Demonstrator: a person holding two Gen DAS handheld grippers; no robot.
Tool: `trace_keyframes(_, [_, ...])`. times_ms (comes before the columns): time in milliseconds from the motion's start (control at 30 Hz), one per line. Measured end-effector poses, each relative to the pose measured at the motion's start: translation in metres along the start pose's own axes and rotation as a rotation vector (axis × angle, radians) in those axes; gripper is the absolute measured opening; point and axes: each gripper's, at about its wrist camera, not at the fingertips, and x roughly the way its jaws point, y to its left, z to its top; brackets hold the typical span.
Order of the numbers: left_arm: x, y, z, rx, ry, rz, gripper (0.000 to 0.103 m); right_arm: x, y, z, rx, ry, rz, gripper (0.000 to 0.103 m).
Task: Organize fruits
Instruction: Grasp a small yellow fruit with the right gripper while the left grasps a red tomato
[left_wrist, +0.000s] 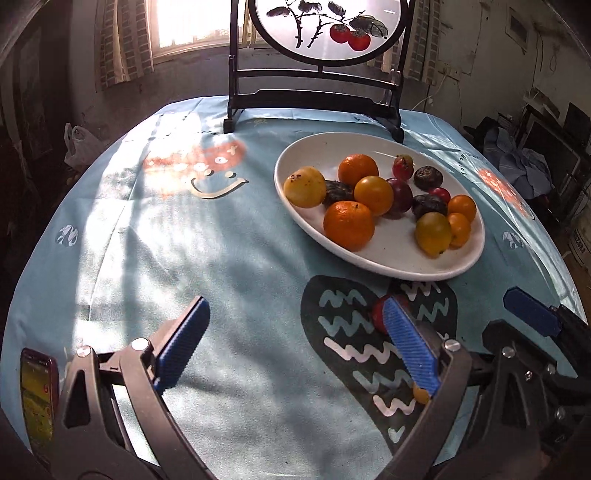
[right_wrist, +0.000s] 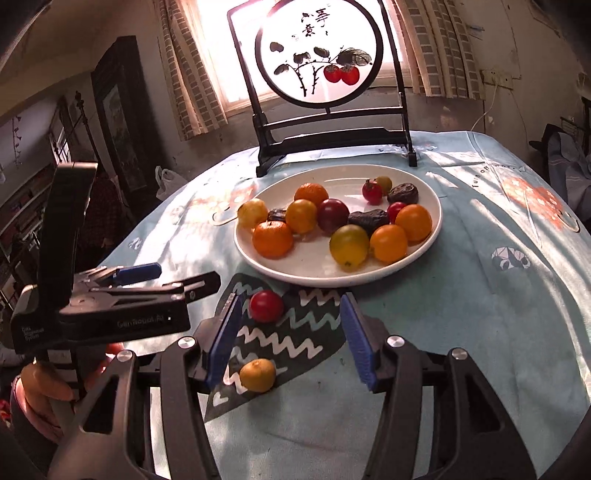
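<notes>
A white oval plate (right_wrist: 391, 273) holds several oranges, yellow, red and dark fruits; it also shows in the left wrist view (left_wrist: 388, 258). Two fruits lie loose on the cloth: a small red one (right_wrist: 266, 305) and a small yellow one (right_wrist: 258, 374). My right gripper (right_wrist: 291, 328) is open and empty, with the yellow fruit between its fingers and the red one just ahead of the left fingertip. My left gripper (left_wrist: 295, 325) is open and empty over bare cloth; its right finger partly hides the red fruit (left_wrist: 378, 314) and the yellow fruit (left_wrist: 421, 394).
A dark wooden stand with a round painted screen (right_wrist: 317, 55) stands behind the plate. The table carries a light blue printed cloth (left_wrist: 184, 240). A phone (left_wrist: 37, 398) lies at the near left edge. The left gripper's body (right_wrist: 110, 306) sits left of the right gripper.
</notes>
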Motion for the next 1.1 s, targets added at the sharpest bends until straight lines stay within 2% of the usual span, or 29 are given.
trace_keyframes(67, [-0.002,0.004,-0.001,-0.007,-0.003,0.006,0.096,0.002,0.007,-0.007,-0.03,0.027,0.003,0.056])
trace_keyframes(200, [-0.005,0.012,-0.003,-0.016,-0.023,0.07,0.096,0.013,0.014,-0.015,-0.077,0.092,0.001,0.056])
trace_keyframes(400, [-0.001,0.026,-0.004,-0.076,0.015,0.032,0.096,0.03,0.023,-0.024,-0.136,0.198,0.015,0.056])
trace_keyframes(667, [-0.001,0.025,-0.004,-0.076,0.016,0.03,0.096,0.04,0.029,-0.03,-0.173,0.239,0.002,0.041])
trace_keyframes(1100, [-0.004,0.024,-0.004,-0.072,0.006,0.043,0.096,0.044,0.032,-0.031,-0.201,0.248,-0.003,0.03])
